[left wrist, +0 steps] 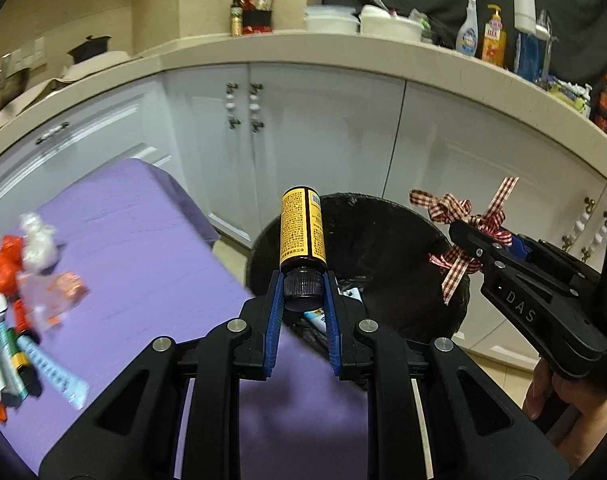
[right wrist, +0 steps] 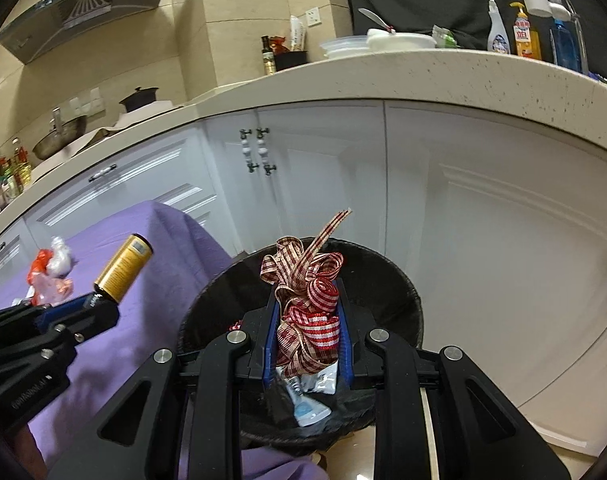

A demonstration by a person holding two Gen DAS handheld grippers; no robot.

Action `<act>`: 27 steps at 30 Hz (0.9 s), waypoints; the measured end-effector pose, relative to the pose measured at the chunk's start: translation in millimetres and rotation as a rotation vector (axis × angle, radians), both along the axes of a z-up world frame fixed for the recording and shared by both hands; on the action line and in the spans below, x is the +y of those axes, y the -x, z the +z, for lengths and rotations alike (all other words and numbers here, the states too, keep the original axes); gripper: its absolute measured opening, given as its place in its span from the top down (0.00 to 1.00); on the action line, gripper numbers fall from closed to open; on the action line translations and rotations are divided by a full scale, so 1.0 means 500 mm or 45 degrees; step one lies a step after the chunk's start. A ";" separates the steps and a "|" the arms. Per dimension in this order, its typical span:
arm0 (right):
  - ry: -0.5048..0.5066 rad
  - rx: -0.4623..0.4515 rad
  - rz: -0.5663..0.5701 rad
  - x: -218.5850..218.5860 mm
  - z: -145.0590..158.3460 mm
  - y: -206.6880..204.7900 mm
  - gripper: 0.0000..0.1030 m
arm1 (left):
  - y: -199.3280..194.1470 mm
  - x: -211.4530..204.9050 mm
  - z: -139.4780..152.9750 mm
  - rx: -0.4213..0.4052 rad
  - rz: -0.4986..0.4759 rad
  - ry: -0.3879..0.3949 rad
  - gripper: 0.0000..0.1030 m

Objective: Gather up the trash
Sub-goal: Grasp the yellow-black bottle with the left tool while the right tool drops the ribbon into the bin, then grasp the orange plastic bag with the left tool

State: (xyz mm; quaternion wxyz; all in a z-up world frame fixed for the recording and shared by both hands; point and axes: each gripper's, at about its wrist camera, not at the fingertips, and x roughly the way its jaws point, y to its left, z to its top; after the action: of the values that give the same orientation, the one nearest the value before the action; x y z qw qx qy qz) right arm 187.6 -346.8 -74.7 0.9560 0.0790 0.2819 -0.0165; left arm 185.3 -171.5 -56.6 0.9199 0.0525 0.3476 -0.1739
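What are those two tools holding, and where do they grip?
The left tool grips a small yellow-labelled bottle by its black cap. The right tool clamps a bunched red-and-white checked ribbon around its lower folds, over the black bin.

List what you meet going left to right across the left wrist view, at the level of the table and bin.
Wrappers → purple table → yellow bottle → black bin → checked ribbon

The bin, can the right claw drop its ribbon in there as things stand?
Probably yes. The right claw, shut on the ribbon, hangs over the open bin with nothing between. The left claw with its bottle is off to the side, over the purple table.
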 end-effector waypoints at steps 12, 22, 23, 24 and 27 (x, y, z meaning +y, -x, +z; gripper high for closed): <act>-0.043 0.017 -0.057 -0.038 -0.026 -0.043 0.63 | -0.070 -0.041 -0.036 0.094 0.021 -0.006 0.51; -0.061 -0.041 0.026 0.023 0.021 -0.017 0.59 | -0.002 0.056 0.028 -0.037 0.119 0.014 0.43; -0.063 -0.046 0.045 0.036 0.026 -0.015 0.59 | 0.008 0.072 0.033 -0.048 0.134 0.012 0.43; -0.062 -0.055 0.074 0.056 0.032 -0.012 0.59 | 0.020 0.088 0.038 -0.058 0.151 0.011 0.43; -0.065 -0.063 0.151 0.106 0.042 -0.008 0.59 | 0.050 0.148 0.051 -0.086 0.219 0.000 0.43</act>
State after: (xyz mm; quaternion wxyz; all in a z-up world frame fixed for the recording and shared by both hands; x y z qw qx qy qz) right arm 191.8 -294.0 -53.8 0.9597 0.0871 0.2627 0.0493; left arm 160.6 -97.6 -30.9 0.9426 0.0283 0.3195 -0.0925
